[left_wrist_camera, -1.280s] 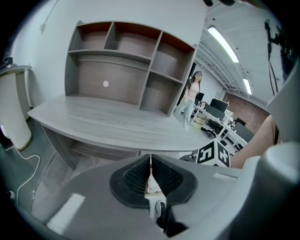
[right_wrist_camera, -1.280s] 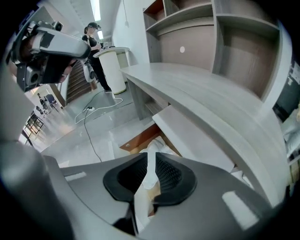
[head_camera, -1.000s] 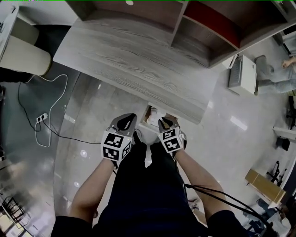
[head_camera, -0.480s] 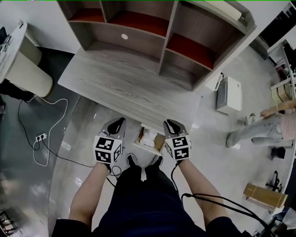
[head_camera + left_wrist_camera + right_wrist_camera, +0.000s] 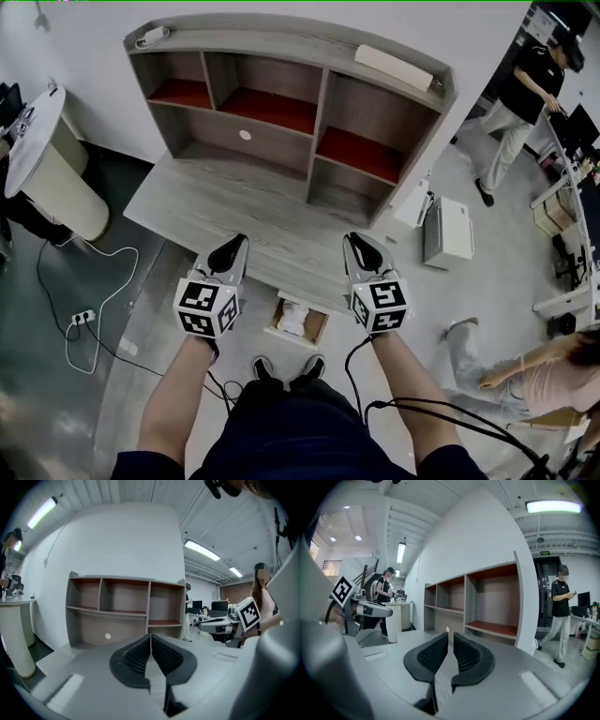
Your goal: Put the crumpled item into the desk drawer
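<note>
The white crumpled item (image 5: 292, 319) lies inside the open wooden drawer (image 5: 318, 330), under the front edge of the grey desk (image 5: 216, 202). My left gripper (image 5: 236, 242) hovers over the desk's front edge, left of the drawer; in the left gripper view its jaws (image 5: 150, 637) meet at the tips, empty. My right gripper (image 5: 354, 240) hovers to the drawer's right. Its jaws (image 5: 450, 637) have just been closing and keep a narrow slit with nothing between them. Both grippers point roughly level at the shelf unit (image 5: 281, 108).
The shelf unit has red-floored compartments, and a white slab (image 5: 394, 67) lies on its top. A round white stand (image 5: 47, 159) is at left, with a cable and power strip (image 5: 82, 317) on the floor. At right are a white box (image 5: 444, 232) and people (image 5: 511, 103).
Both grippers have risen from beside the drawer to above the desk's front edge and spread apart. The head view has tilted up, bringing the whole shelf unit into sight.
</note>
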`<state>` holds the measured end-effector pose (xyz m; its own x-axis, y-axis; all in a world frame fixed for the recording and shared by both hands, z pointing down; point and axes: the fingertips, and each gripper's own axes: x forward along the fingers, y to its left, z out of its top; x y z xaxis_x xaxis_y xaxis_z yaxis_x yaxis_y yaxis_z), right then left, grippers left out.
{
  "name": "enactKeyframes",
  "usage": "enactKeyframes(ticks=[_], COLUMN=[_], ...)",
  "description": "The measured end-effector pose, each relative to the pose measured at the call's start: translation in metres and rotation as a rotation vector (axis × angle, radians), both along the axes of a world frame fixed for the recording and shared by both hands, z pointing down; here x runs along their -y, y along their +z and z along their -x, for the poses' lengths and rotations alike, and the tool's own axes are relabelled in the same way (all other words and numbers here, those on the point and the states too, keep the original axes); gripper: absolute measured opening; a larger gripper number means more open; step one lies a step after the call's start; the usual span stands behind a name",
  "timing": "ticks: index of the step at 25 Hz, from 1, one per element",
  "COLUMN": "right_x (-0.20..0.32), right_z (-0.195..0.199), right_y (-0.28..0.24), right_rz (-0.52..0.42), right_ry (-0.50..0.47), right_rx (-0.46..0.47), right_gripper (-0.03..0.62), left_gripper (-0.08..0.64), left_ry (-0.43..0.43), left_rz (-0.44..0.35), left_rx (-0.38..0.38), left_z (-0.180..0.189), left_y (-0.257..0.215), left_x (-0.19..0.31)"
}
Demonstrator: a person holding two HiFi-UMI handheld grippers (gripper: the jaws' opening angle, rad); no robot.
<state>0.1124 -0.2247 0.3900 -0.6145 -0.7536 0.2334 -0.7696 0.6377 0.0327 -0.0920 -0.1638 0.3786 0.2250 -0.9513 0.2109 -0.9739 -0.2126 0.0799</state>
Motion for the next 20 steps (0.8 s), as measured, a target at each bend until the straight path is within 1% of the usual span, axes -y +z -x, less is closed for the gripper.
enactKeyframes(ticks=[5,8,12,17,20], right_x=[-0.004,-0.009,-0.015,-0.021,-0.024], right_z=[0.007,0.013,0.017,0.018,0.016], right_y=[-0.050,-0.077,-0.110,-0.138,-0.149], right_rz=[-0.076,-0.123,-0.179,-0.244,-0.274], right_ry=[-0.016,-0.036,-0.054,-0.055,-0.049], right_rx=[0.065,0.095,0.134,0.162,0.173], right_gripper=[0.043,0.042,0.035,0.025,0.022], left_gripper=[0.014,0.014,0.014,0.014,0.014], left_ry=[0.003,0.009,0.020,-0.035,-0.053], left_rz=[-0.095,-0.145,-0.211,-0.309,-0.348], left_rx=[0.001,-0.015,-0.009,0.005,0.007], left_z=[-0.008,-0.019,-0.033,-0.030,-0.028], left_y=[-0.049,-0.075,-0.105,-0.139,-0.152], left_x=[0.007,0.012,0.013,0.008,0.004])
